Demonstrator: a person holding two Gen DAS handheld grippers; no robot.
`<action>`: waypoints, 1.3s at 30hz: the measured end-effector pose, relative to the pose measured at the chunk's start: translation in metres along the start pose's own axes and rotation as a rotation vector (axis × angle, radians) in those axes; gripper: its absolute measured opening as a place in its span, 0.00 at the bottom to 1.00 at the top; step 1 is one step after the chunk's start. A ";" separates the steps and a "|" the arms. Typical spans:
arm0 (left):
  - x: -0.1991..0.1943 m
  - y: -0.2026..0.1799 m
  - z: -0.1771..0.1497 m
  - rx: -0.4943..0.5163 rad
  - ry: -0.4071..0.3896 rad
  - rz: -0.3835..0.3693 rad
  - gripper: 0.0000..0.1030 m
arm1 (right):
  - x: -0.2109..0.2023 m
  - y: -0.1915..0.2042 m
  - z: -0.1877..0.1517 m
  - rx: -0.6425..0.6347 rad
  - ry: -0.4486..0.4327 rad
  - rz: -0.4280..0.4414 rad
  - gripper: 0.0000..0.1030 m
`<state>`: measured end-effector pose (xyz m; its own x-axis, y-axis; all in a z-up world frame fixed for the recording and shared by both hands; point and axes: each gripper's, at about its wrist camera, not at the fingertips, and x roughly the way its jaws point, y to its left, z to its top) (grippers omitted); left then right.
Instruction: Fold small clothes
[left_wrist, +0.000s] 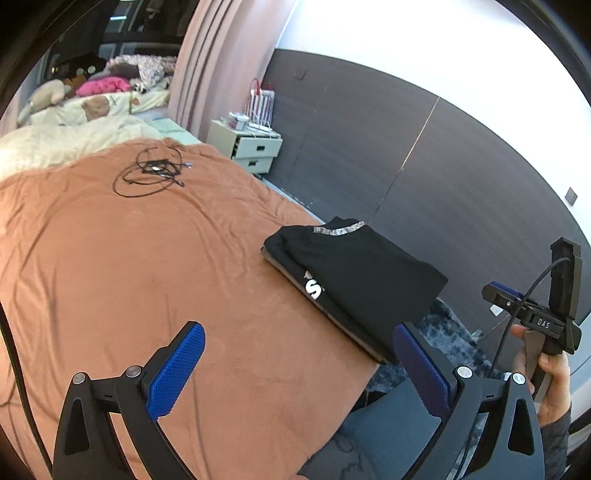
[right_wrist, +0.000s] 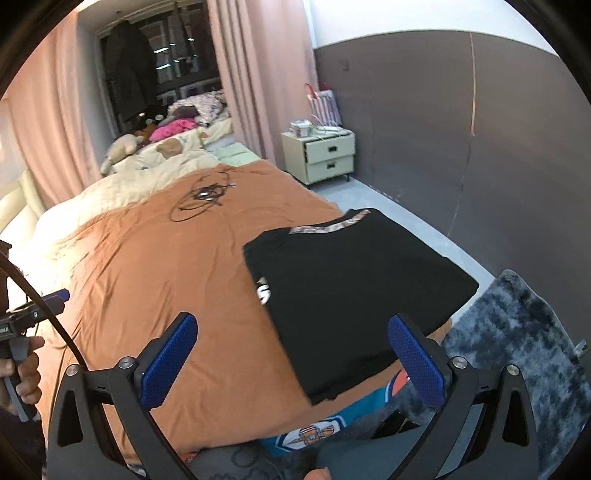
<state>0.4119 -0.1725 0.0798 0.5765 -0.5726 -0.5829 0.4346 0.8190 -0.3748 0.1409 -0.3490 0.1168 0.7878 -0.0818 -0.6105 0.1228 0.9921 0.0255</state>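
The folded black T-shirt (right_wrist: 347, 288) (white lettering showing) lies at the near right edge of the orange bedspread (right_wrist: 166, 280). Left tool (left_wrist: 299, 369) and right tool (right_wrist: 293, 360) both hover spread, empty.

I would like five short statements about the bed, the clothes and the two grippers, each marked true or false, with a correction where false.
1. The black shirt lies folded near the edge of the orange blanket. True.
2. The left gripper is shut on the shirt. False: it is open and holds nothing.
3. A tangle of black cable lies on the blanket, apart from the shirt. True.
4. The right gripper is open. True.
5. The nightstand stands on the bed. False: it stands on the floor beside the bed, by the grey wall.
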 end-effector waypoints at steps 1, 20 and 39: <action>-0.010 -0.001 -0.007 0.006 -0.011 0.012 0.99 | -0.005 0.002 -0.006 -0.005 -0.006 0.007 1.00; -0.130 -0.034 -0.129 0.050 -0.155 0.153 0.99 | -0.100 0.019 -0.130 -0.036 -0.118 0.057 1.00; -0.233 -0.083 -0.256 0.064 -0.285 0.255 1.00 | -0.180 0.030 -0.252 -0.101 -0.177 0.155 1.00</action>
<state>0.0641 -0.0973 0.0623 0.8367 -0.3461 -0.4244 0.2900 0.9374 -0.1927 -0.1493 -0.2805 0.0283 0.8871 0.0650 -0.4569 -0.0611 0.9979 0.0233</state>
